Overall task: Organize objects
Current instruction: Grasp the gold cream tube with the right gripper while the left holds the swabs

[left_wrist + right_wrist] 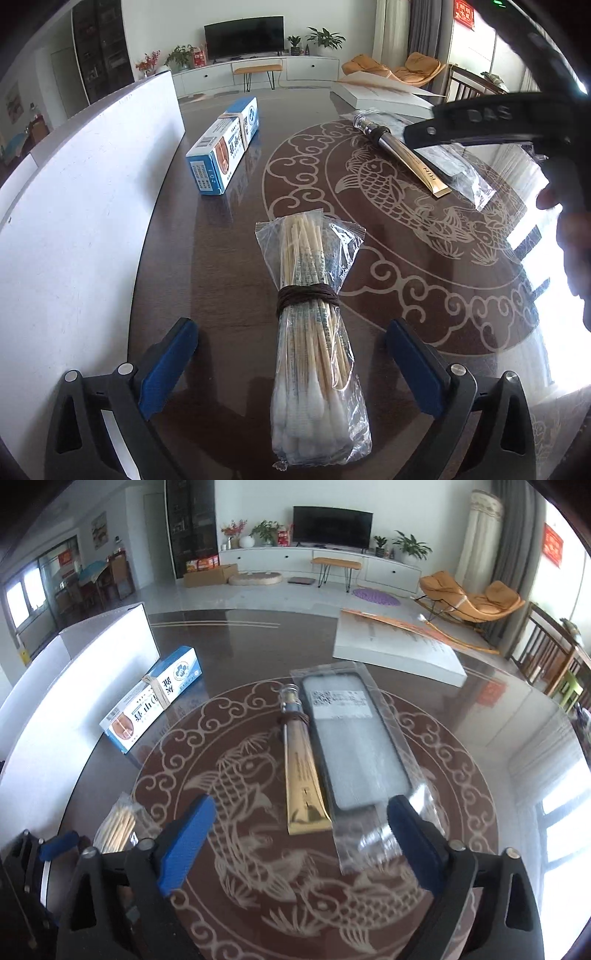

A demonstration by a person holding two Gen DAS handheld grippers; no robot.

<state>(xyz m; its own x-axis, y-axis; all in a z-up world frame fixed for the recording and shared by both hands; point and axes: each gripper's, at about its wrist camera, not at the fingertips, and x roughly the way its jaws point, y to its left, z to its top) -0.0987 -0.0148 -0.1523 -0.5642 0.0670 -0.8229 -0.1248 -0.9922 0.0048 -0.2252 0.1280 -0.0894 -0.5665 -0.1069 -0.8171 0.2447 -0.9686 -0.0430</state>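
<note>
- Cotton swab bundle point(317, 354) lay loose near table point(229, 258) edge, between wide-open left gripper point(291, 369) pads, untouched.
- Right gripper point(299, 845) gaped empty before gold tube point(303, 775) and bagged phone case point(354, 746).
- Might pinch slippery bag, dragging tube.

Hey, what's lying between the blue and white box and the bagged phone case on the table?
The gold tube lies between the blue and white box and the bagged phone case, right beside the case. Otherwise only bare patterned tabletop, seen in the right wrist view.

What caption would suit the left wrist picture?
Open left gripper poised around a bagged bundle of cotton swabs on the patterned table.
</note>
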